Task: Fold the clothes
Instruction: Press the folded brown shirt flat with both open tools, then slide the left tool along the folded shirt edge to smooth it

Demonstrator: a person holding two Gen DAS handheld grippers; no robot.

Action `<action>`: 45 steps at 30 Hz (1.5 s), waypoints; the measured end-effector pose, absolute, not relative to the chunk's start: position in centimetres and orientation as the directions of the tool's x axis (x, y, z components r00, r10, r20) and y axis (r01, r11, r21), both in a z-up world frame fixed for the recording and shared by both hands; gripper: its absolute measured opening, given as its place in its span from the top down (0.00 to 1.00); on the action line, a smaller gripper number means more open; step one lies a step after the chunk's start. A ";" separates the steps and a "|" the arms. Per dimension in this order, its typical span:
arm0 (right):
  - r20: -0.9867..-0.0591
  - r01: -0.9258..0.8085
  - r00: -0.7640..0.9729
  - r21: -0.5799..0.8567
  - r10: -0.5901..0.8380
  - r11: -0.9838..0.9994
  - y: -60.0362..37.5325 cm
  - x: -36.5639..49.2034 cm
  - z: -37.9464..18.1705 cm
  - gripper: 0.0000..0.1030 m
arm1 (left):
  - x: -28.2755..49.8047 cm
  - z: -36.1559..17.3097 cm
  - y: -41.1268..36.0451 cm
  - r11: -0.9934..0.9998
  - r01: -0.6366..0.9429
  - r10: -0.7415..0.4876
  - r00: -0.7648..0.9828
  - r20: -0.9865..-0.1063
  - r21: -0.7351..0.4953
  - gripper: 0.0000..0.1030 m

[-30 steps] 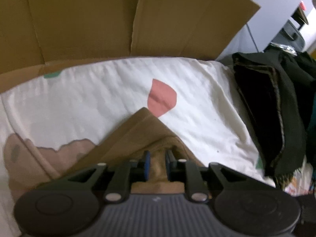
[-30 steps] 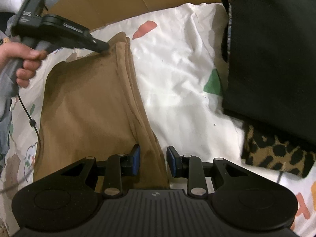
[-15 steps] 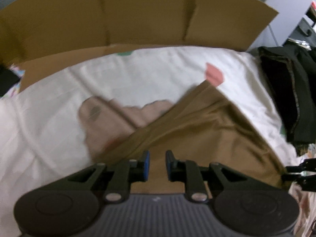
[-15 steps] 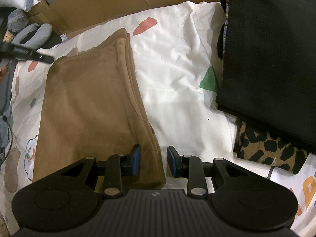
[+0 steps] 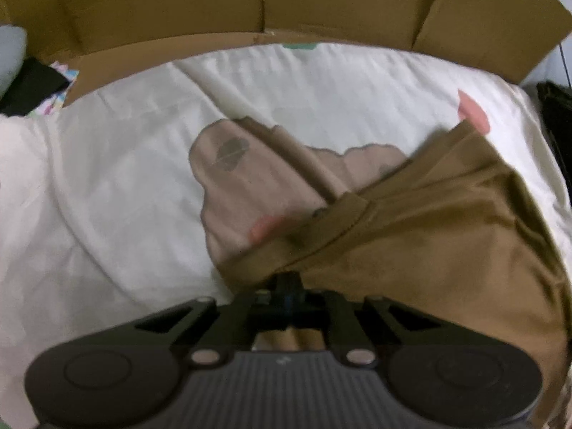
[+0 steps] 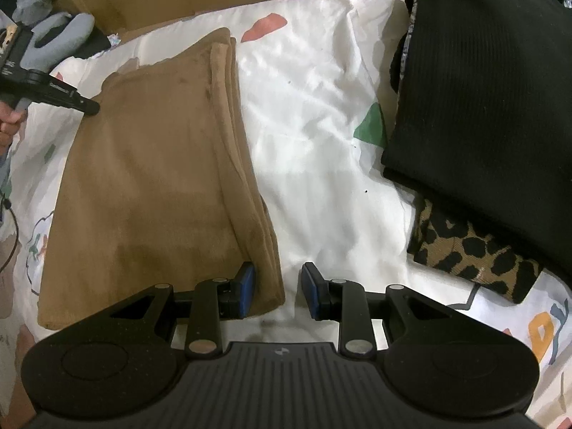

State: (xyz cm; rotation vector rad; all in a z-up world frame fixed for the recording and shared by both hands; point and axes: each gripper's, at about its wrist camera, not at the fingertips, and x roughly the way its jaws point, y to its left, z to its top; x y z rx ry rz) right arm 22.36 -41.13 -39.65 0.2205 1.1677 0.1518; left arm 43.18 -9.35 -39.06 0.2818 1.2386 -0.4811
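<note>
Your left gripper [image 5: 286, 291] jaws have just closed on the brown garment [image 6: 157, 178]; your right gripper [image 6: 278, 291] jaws stand partly open astride its edge.

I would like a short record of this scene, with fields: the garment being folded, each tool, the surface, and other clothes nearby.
Garment: brown garment, folded, flat on the sheet
Left tool: jaws just closed at the garment's far left edge; pinch on cloth unclear
Right tool: open, astride the garment's near right corner
Surface: white printed sheet
Nearby: black garment stacked on leopard-print cloth, at the right; cardboard behind
</note>
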 end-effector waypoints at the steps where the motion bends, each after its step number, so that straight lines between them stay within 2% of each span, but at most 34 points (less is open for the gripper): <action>1: -0.894 -0.004 0.383 0.250 0.233 0.968 -41.1 22.4 -39.6 0.66 | 43.3 -39.2 -9.2 0.870 0.490 -0.203 0.242 -0.949 -0.062 0.97; 6: -0.898 -0.008 0.381 0.237 0.222 0.972 -40.9 22.5 -39.2 0.65 | 42.9 -38.2 -8.7 0.879 0.470 -0.215 0.247 -0.945 -0.077 0.97; 9: -0.888 -0.019 0.400 0.239 0.226 0.971 -40.9 22.4 -38.4 0.66 | 42.1 -36.9 -8.3 0.883 0.461 -0.222 0.254 -0.942 -0.084 0.88; 11: -0.883 -0.016 0.412 0.238 0.224 0.971 -41.1 22.4 -37.9 0.66 | 41.4 -36.1 -8.2 0.884 0.463 -0.203 0.272 -0.941 -0.057 0.75; 19: -0.858 0.019 0.452 0.280 0.242 0.960 -41.8 22.9 -37.0 0.66 | 39.5 -35.3 -6.9 0.899 0.422 -0.247 0.265 -0.932 -0.118 0.65; 28: -0.871 -0.006 0.437 0.248 0.226 0.969 -40.9 23.6 -38.0 0.66 | 33.5 -37.9 -4.9 0.913 0.348 -0.297 0.213 -0.931 -0.212 0.66; 36: -0.880 -0.028 0.422 0.227 0.217 0.973 -40.6 23.5 -38.5 0.66 | 27.6 -39.6 -4.9 0.898 0.283 -0.375 0.096 -0.922 -0.336 0.65; 45: -0.876 -0.060 0.431 0.211 0.216 0.976 -39.8 23.5 -37.4 0.66 | 24.8 -40.7 -3.5 0.892 0.183 -0.424 0.019 -0.906 -0.413 0.71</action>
